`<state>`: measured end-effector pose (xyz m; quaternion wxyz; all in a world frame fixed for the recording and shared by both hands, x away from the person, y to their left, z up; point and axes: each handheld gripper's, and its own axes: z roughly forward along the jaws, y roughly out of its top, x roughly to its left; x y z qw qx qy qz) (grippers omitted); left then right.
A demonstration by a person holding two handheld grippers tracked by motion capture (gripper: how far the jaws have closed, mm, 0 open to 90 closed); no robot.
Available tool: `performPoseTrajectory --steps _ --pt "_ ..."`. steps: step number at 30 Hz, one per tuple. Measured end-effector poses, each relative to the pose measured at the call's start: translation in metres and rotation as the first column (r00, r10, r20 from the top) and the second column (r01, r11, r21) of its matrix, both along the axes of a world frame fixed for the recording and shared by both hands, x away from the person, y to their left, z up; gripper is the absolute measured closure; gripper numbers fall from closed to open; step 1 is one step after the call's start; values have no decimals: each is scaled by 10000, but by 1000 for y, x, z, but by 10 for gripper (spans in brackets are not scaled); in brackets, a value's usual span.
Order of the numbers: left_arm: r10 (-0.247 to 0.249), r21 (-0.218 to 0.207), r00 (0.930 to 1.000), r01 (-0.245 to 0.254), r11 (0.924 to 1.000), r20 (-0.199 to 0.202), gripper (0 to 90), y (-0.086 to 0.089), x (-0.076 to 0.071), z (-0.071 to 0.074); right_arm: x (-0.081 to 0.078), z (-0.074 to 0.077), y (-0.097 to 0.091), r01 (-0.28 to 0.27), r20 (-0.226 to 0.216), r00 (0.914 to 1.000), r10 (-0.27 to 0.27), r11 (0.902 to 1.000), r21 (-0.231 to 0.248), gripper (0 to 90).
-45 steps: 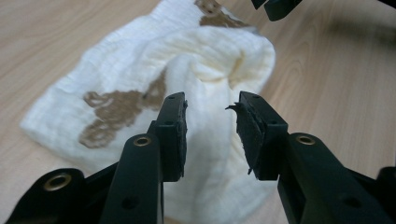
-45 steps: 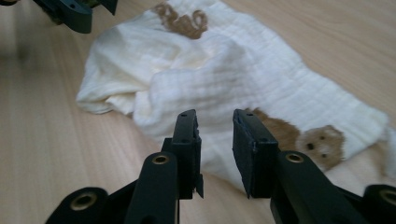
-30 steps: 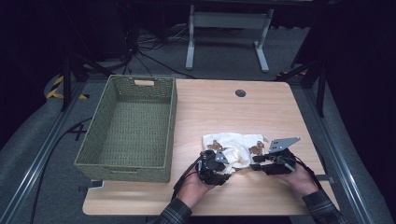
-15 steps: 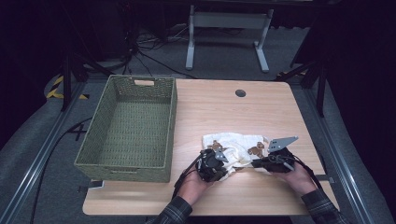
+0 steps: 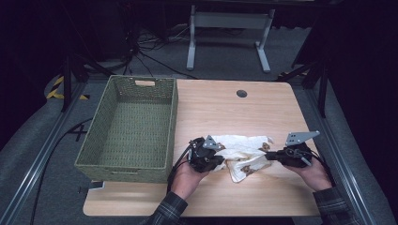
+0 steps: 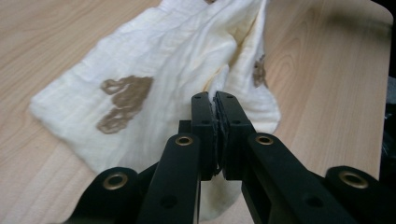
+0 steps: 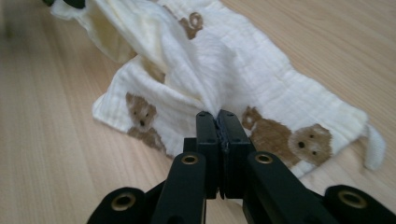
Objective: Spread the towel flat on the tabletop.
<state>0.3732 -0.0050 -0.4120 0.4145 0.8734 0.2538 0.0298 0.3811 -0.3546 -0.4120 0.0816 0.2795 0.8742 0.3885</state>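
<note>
Since the earlier frame you are pulling the cloth point(image 5: 244, 157) longer between both grippers on the table point(image 5: 225, 108), beside the basket point(image 5: 126, 126).

Left gripper point(image 6: 215, 100) is pinching a fold.

Right gripper point(image 7: 218, 116) is pinching too; next, lift evenly.

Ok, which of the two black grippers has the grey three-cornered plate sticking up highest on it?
The right gripper, pinching the cream bear-print cloth at its right end. Its grey plate stands clear above the hand; the left gripper's sits low against its body.
</note>
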Motion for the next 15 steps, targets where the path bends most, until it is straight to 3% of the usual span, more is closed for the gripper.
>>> performPoseTrajectory --steps 3,10,15 --pt "226 36 9997 -226 9997 -10 868 0 9 0 7 1 -9 300 65 9995 -300 9995 -1 888" --pt "642 62 9979 -642 9979 -56 868 -6 28 -2 31 -11 -22 952 -67 9954 -957 9941 -526 888" --pt "1052 465 9944 -1052 9934 16 867 -7 40 -6 44 -24 -25 1368 -286 9897 -1399 9863 -924 865"
